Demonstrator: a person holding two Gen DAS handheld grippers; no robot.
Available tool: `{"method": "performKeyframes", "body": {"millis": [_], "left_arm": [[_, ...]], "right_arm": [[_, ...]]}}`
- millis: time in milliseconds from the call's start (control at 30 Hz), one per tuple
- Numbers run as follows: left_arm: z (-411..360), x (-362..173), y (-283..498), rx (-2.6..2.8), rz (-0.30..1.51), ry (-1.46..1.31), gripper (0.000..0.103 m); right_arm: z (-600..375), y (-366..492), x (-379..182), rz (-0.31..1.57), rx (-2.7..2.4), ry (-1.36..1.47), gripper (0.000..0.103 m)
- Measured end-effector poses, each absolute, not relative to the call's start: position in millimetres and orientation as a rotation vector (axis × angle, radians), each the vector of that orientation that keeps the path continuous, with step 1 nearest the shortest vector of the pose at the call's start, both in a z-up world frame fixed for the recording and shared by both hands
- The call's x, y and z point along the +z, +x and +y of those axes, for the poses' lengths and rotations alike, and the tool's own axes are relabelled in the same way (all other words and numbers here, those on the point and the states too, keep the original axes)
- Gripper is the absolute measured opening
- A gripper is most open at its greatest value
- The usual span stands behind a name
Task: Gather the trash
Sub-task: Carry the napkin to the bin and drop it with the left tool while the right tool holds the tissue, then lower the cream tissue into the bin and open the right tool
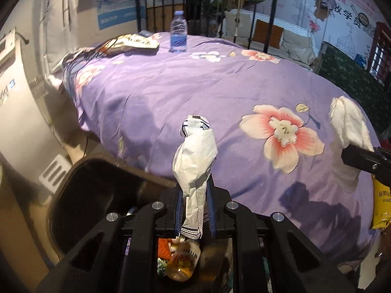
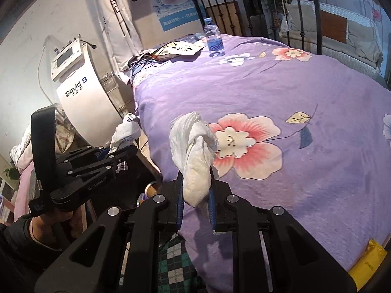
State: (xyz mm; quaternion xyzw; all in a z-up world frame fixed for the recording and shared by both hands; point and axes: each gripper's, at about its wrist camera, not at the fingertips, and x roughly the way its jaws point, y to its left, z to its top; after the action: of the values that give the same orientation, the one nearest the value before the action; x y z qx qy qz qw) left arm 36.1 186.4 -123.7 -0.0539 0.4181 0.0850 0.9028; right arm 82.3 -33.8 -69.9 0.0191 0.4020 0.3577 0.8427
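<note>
While both grippers are loaded, nothing they carry has gone into the bin yet, so the job reads as partly done. Nearest the left wrist camera, the left gripper (image 1: 195,210) is clamped on a crumpled white wrapper (image 1: 195,156) that stands up from between its jaws. Directly beneath it, seen through the gripper frame, lies what looks like rubbish already collected: a clear bottle with amber contents (image 1: 183,261) and colourful scraps, though the frame hides too much to say what holds them. Just left of that, the dark trash bin (image 1: 83,200) stands open beside the bed (image 1: 195,92), below and beside the wrapper rather than squarely under it.

Seen from the right wrist camera, the right gripper (image 2: 195,195) is pinched tight on a wad of white tissue (image 2: 193,151), held over the near part of the purple flowered cover, well short of the bin. I judge both pieces need only carrying over the bin and letting go.

Still to be gathered: a yellow snack packet (image 2: 366,263) lies at the near edge of the bed by the right gripper. At the far end, close to the iron headboard (image 1: 207,7), a flattened snack bag (image 1: 136,42) lies beside an upright water bottle (image 1: 178,33), both untouched, the two just apart. Whether the bottle counts as trash I cannot tell.
</note>
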Motion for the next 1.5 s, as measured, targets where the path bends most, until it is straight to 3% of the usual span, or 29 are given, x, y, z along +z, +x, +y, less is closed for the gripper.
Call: {"method": "performKeyframes", "body": {"millis": [400,433,567,733,1500], "left_arm": [[246.3,-202.0,22.6,0.328,1.12,-0.317,0.019],[248.2,-204.6,22.6,0.326,1.125,-0.335,0.022],[247.3,-204.2,22.4,0.343,1.123,-0.323,0.065],[245.9,-190.7,19.2,0.386,1.086,-0.273,0.079],[309.9,-113.4,-28.0,0.664,0.846,-0.264,0.09]], "right_arm": [[3.4,55.6,-73.9,0.817,0.836,-0.003,0.017],[2.9,55.6,-74.9,0.82,0.835,0.0,0.017],[2.3,58.3,-79.2,0.832,0.828,0.003,0.017],[7.8,57.4,-84.5,0.848,0.838,-0.003,0.017],[167.1,49.9,-176.4,1.189,1.136,-0.081,0.017]]}}
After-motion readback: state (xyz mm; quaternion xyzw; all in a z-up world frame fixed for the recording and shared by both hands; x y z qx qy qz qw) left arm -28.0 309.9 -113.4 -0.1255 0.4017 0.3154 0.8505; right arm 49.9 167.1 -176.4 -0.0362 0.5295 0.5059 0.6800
